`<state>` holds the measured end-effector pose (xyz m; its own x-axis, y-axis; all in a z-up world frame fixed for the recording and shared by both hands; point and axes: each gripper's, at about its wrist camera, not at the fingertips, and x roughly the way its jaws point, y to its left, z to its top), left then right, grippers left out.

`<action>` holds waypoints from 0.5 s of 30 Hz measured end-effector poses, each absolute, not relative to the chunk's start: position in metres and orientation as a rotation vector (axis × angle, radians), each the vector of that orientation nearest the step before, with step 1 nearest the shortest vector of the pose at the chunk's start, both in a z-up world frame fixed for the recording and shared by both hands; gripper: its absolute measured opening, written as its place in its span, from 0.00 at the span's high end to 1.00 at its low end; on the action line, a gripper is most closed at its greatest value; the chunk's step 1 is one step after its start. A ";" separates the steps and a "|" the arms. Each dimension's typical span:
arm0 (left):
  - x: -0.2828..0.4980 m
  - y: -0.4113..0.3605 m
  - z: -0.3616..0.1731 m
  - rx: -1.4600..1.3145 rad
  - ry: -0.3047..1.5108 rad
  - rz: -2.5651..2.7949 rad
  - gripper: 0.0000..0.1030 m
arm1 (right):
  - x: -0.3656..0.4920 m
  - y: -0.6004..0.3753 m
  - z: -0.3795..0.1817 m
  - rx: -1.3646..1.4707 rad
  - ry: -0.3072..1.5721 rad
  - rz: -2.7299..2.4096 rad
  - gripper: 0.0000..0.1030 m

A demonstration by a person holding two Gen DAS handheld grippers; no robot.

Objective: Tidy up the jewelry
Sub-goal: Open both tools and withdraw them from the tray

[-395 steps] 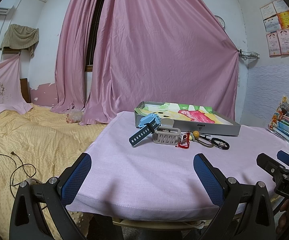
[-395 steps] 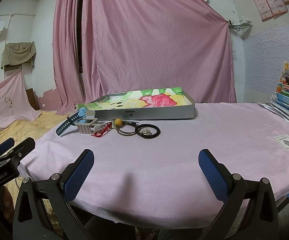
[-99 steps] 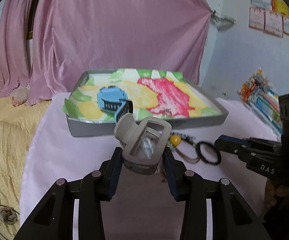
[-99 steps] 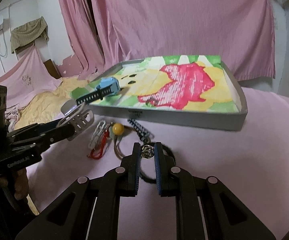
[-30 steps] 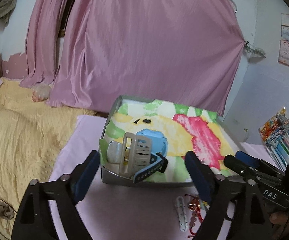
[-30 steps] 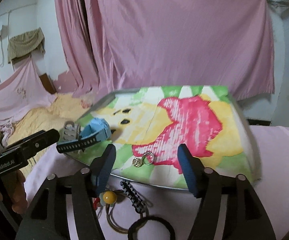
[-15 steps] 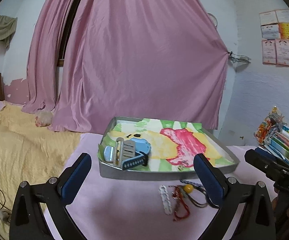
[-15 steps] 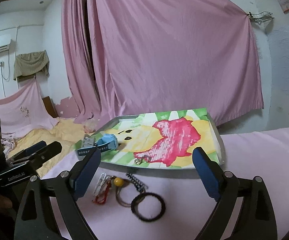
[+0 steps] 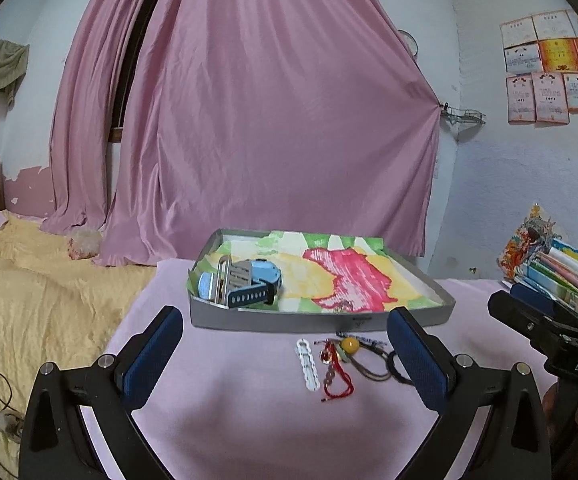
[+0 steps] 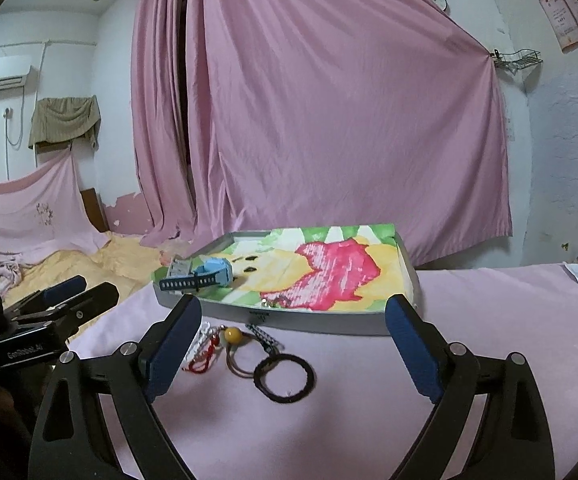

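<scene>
Both the left hand-held gripper [image 9: 285, 354] and the right hand-held gripper [image 10: 293, 346] hung empty, jaws spread wide, likely ready for another pick. Ahead of them, the tray [image 9: 321, 318] already held the blue watch [image 9: 255, 286], while the black hair tie [image 10: 284, 377] and red cord [image 9: 335, 376] lay nearer on the worktop [image 9: 249, 420].

Both views evenly lit, soft indoor light, moderately bright; source not visible. Slight cool-pink cast off the curtain [image 9: 273, 120]. No hard glare. Faint diffuse shadow on the counter [image 9: 249, 412] in front of the left wrist camera; softer one below the fingers [image 10: 173, 344] in the right wrist view. Strong fisheye bowing: walls and ceiling line curve, corners black with vignette. Centre reasonably sharp; small items on the cloth soft, fine detail unreadable. Wall papers [image 9: 549, 68] too blurred to read.
</scene>
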<state>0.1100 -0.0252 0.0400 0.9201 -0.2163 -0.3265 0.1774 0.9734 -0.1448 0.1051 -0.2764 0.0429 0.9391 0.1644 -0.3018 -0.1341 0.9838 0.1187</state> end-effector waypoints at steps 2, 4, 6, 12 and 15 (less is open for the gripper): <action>0.109 -0.026 0.036 -0.113 0.362 -0.205 0.01 | 0.105 -0.278 0.040 0.096 0.333 0.154 0.12; 0.109 -0.026 0.033 -0.112 0.379 -0.208 0.01 | 0.106 -0.277 0.037 0.093 0.350 0.151 0.12; 0.111 -0.027 0.028 -0.107 0.404 -0.215 0.01 | 0.108 -0.278 0.034 0.093 0.371 0.151 0.12; 0.121 -0.029 0.018 -0.103 0.490 -0.229 0.01 | 0.118 -0.280 0.025 0.089 0.436 0.136 0.12; 0.128 -0.029 0.014 -0.107 0.535 -0.222 0.01 | 0.123 -0.281 0.021 0.088 0.473 0.126 0.12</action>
